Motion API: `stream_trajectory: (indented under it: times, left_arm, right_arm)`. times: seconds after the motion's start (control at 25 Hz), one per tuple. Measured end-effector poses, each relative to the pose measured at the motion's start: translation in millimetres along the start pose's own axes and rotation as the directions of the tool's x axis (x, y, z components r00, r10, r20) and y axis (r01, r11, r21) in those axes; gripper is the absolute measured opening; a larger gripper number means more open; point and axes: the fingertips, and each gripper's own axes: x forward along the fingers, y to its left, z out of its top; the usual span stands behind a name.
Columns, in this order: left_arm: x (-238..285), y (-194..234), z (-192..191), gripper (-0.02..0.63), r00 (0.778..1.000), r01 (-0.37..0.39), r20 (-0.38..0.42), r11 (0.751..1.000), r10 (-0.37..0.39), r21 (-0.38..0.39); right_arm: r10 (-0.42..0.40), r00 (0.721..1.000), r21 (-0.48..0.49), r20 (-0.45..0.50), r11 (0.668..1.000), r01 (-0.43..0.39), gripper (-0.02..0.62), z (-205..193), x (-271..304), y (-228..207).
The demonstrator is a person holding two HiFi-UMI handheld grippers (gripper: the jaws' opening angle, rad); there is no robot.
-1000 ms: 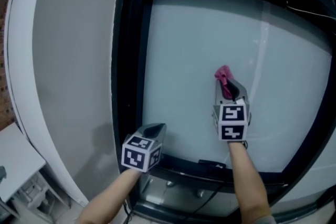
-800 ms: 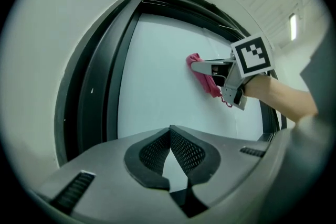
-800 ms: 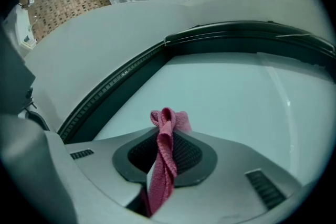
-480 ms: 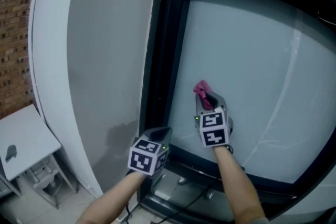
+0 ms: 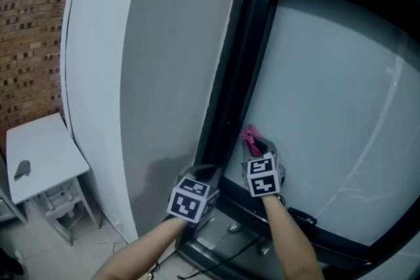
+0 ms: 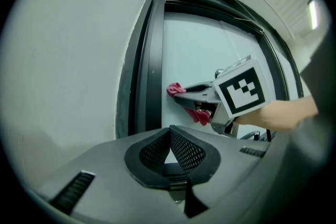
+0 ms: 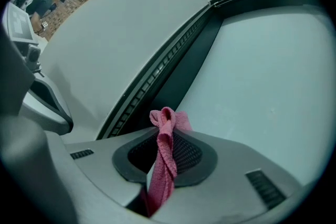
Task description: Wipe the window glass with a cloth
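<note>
Clamped in right gripper (image 7: pixel 169 139): pink cloth (image 7: pixel 164 165), long axis along the jaws, bunched tip toward window glass (image 7: pixel 262 71) beside dark frame (image 7: pixel 181 73); left gripper (image 6: pixel 169 132) pinched together, empty.

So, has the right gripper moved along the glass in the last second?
Yes. The right gripper, shut on the pink cloth, has slid left from mid-pane to just beside the black window frame.

Pink cloth (image 5: pixel 250 136), bunched, in jaws, at window glass (image 5: pixel 328 95) btm-left
</note>
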Motion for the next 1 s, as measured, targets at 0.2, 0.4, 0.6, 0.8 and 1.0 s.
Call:
stream_trajectory:
  times: [0.2,0.4,0.6,0.8,1.0]
  left_arm:
    - [-3,0,-5,0.003,1.0,0.016,-0.004,1.0,-0.017,-0.008]
    - [-1,-14,-1,0.003,0.999,0.045,0.007,0.999,-0.045,-0.009]
    - [15,-47,17,0.003,0.992,0.123,0.035,0.992,-0.123,0.008]
    - [33,-92,31,0.002,0.973,0.226,0.048,0.973,-0.228,0.039]
    - [49,-148,54,0.003,0.941,0.325,0.068,0.942,-0.33,0.08]
  right_arm:
    - [0.102,0.993,-0.002,-0.059,0.995,-0.103,0.045,-20,1,30]
    - [0.086,0.995,-0.035,-0.043,0.996,-0.087,0.046,-11,-15,23]
    - [-0.106,0.994,-0.049,0.02,0.993,0.107,0.046,21,-52,-58]
    - [-0.276,0.958,-0.023,0.074,0.96,0.278,0.046,44,-107,-140]
    - [-0.432,0.892,0.037,0.131,0.901,0.432,0.046,57,-172,-218]
